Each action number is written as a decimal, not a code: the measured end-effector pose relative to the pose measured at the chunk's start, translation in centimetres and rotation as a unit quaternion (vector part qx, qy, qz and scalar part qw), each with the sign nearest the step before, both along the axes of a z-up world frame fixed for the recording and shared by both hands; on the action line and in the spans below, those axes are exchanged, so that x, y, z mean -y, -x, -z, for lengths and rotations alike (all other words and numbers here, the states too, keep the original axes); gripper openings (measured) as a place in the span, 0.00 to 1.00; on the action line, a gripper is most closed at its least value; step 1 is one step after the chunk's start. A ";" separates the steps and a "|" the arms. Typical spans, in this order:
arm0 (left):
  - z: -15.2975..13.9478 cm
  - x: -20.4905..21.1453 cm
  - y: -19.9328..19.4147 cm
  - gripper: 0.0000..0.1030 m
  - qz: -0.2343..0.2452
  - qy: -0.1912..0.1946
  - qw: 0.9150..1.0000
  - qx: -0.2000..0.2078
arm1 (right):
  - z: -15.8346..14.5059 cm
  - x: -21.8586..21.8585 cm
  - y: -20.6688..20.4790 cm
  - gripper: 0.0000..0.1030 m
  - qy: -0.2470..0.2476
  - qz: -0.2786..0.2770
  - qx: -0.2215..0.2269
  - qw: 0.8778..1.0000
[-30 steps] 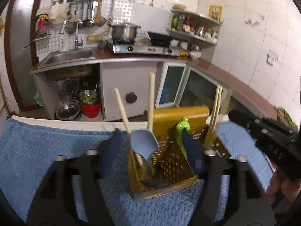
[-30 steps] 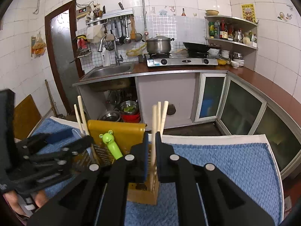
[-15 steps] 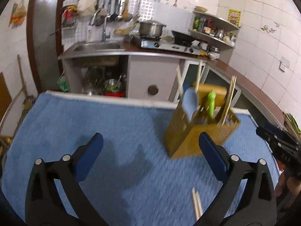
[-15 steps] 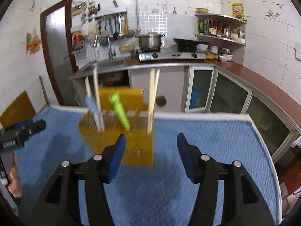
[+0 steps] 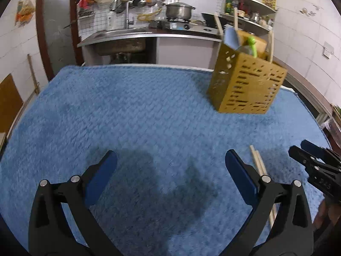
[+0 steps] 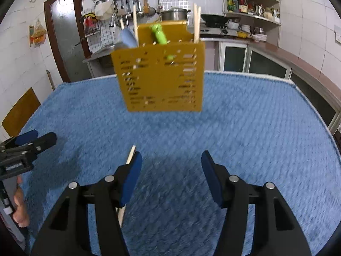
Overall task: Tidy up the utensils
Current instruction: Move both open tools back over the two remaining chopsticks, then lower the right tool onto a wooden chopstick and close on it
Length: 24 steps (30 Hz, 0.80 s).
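The utensil holder (image 5: 247, 83), a perforated yellow caddy, stands on the blue mat (image 5: 127, 117) well ahead and to the right of my left gripper (image 5: 170, 175), already loaded: a blue spatula (image 5: 231, 37), a green frog-headed tool (image 5: 252, 45) and upright chopsticks (image 5: 271, 44) poke from its top, sorted into separate slots, I judge, so each handle can be reached. From the left wrist, my left gripper is wide open with nothing between its pads; a loose pair of chopsticks (image 5: 259, 164) lies on the mat just right of its right finger, probably the next pickup. A second ago this gripper was up against the holder; its jaws have just been opening and it has backed away and come down. From the right wrist, the holder stands straight ahead, beyond my right gripper (image 6: 170, 170), which is parted and empty. The loose chopsticks run under its left finger. Earlier it was pinched around chopsticks in the holder; it has since let go and pulled back.
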State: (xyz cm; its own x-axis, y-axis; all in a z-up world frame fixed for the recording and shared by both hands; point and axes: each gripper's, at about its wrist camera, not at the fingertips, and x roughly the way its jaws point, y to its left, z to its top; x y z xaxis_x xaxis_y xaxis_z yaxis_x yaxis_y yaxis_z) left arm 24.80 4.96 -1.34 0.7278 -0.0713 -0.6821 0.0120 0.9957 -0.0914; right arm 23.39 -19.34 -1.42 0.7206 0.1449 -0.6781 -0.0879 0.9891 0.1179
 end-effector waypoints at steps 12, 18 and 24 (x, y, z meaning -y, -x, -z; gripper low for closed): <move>2.0 -0.7 -0.5 0.95 -0.007 0.007 1.000 -0.026 | 3.4 -3.6 -0.6 0.55 0.038 -0.029 -0.042 0.998; 1.8 -0.3 -0.3 0.95 -0.005 -0.006 1.000 -0.018 | 3.7 -3.5 -0.9 0.51 0.028 -0.037 -0.057 0.997; 1.7 0.2 0.0 0.95 -0.004 -0.021 1.000 -0.012 | 3.4 -5.4 -0.6 0.25 0.056 -0.051 -0.060 0.995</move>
State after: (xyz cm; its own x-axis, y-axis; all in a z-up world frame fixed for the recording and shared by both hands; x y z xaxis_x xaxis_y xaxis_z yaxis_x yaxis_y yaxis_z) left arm 24.84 4.74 -3.08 0.7116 -0.0365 -0.7016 0.0027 0.9988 -0.0492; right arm 23.98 -13.95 -4.87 0.6190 0.1323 -0.7742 -0.1805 0.9833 0.0237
